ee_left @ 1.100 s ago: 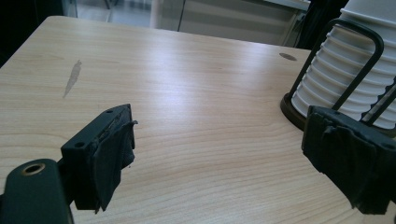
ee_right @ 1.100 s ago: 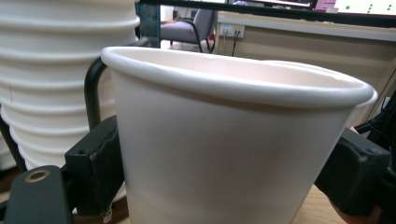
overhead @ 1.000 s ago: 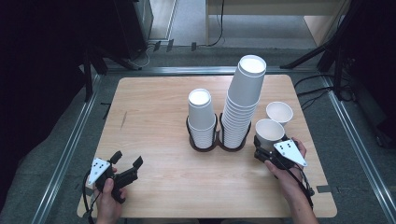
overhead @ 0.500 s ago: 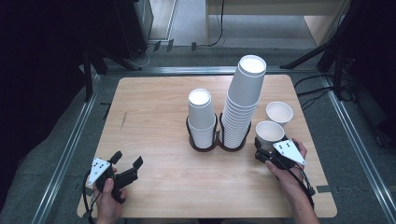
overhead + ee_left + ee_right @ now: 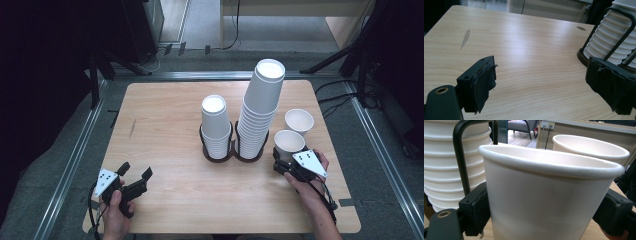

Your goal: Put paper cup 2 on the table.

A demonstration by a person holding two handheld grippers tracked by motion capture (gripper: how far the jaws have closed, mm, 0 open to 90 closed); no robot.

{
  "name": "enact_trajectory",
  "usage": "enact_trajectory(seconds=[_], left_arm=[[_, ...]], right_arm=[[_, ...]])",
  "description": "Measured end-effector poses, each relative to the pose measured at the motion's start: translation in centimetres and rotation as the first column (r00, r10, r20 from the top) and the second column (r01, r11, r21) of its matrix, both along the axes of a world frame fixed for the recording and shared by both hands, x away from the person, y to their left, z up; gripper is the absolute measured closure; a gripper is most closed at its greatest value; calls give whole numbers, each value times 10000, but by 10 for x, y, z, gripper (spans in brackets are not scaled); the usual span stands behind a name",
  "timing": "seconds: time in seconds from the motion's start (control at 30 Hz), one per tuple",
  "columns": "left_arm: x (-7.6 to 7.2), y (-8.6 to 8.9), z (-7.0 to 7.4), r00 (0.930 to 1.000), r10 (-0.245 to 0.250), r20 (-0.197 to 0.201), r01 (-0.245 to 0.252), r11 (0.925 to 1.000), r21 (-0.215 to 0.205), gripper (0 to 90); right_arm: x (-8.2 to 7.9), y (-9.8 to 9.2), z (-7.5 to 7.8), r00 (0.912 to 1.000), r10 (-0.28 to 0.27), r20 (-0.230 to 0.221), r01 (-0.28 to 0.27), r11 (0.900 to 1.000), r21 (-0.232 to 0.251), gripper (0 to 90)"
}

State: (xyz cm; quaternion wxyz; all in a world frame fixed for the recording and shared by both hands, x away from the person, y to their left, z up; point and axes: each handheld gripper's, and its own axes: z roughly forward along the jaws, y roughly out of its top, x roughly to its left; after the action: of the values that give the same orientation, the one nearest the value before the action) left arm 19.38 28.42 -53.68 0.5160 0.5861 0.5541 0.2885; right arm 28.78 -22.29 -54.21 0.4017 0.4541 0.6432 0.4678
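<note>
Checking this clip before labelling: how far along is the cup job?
Done: one loose paper cup stands on the table beside the tall stack. In hand: the right gripper has its jaws clamped on a second paper cup. Left: placing that cup, probably; the left gripper is open with nothing between its jaws.

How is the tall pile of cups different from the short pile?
The tall pile has many more cups and leans a little; the short pile stands straight. The tall pile is next to the two single cups; the short pile is farther from them. Both are white, upside down, and sit in black wire holders.
</note>
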Motion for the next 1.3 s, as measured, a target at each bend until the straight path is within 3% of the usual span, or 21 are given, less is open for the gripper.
enact_trajectory(seconds=[0.63,1.1,1.3], left_arm=[[0,0,0,10000,8,27,-8,10000,-5,97],[0,-1,0,10000,-47,34,46,10000,54,98],[0,-2,0,10000,-67,51,67,9999,78,97]], right_arm=[[-6,-5,0,9999,-21,-152,28,9990,441,124],[-10,-11,-3,9965,-137,-824,196,9973,714,83],[-10,-13,-2,9954,16,-954,67,9962,870,20]])
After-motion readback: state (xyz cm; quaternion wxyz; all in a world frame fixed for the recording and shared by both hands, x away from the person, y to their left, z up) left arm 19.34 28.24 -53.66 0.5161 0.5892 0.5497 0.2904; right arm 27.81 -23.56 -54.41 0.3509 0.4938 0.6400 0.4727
